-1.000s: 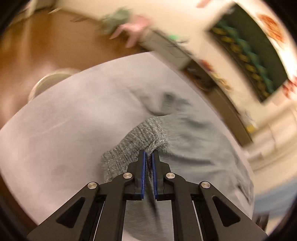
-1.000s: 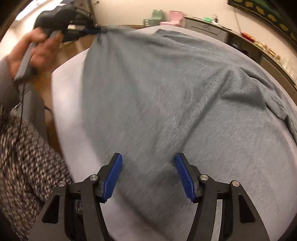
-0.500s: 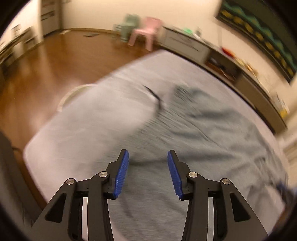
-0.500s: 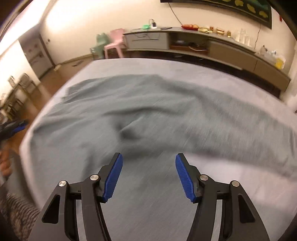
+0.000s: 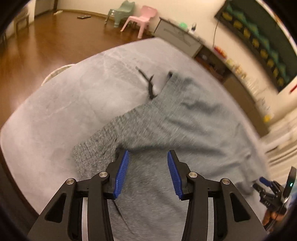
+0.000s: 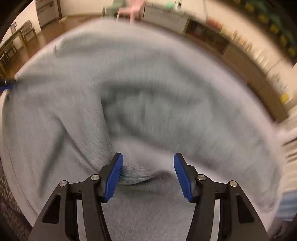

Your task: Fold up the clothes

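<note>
Both grippers, left (image 5: 147, 171) & right (image 6: 147, 173), jaws spread w/ nothing held, over grey sweater (image 5: 185, 120) mid-frame.

A brown wooden floor (image 5: 46, 42) stretched behind the grey-covered table (image 5: 55, 111). A pink chair (image 5: 141, 20) and a green chair (image 5: 120, 11) stood against the cream wall, just left of a long low cabinet (image 5: 178, 39), above which hung a dark panel (image 5: 259, 42)

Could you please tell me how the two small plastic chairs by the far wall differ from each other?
The pink chair is pale pink; the green chair is muted green. The pink chair stands nearer the grey cabinet, the green chair to its left, farther back. Both are small moulded chairs on the wooden floor.
</note>
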Action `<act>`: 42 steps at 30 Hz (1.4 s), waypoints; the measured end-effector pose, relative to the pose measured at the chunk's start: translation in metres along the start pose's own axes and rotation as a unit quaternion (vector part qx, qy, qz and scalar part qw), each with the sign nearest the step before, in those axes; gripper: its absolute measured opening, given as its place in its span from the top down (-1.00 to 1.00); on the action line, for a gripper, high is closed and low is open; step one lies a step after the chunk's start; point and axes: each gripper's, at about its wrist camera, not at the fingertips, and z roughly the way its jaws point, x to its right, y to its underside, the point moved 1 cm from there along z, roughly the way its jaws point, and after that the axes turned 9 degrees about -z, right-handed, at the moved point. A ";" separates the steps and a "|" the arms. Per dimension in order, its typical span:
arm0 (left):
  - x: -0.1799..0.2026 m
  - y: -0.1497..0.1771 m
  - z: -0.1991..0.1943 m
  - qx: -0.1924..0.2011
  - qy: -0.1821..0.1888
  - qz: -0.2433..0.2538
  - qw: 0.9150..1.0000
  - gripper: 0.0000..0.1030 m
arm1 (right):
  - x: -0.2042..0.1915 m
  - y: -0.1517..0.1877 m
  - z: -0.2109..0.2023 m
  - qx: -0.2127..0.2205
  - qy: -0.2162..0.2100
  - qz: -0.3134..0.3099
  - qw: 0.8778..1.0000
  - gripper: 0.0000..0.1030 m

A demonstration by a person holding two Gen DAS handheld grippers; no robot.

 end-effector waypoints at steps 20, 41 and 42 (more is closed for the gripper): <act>-0.052 -0.011 0.029 0.008 -0.035 0.027 0.999 -0.06 | -0.182 -0.331 0.194 -0.056 -0.059 -0.110 0.991 0.03; -0.025 0.001 0.033 0.047 -0.075 0.152 0.984 0.88 | -0.058 -0.273 0.075 0.103 -0.113 0.184 0.971 0.06; -0.026 -0.003 0.026 0.056 -0.068 0.141 0.986 0.88 | -0.048 -0.250 0.059 0.107 -0.122 0.189 0.968 0.03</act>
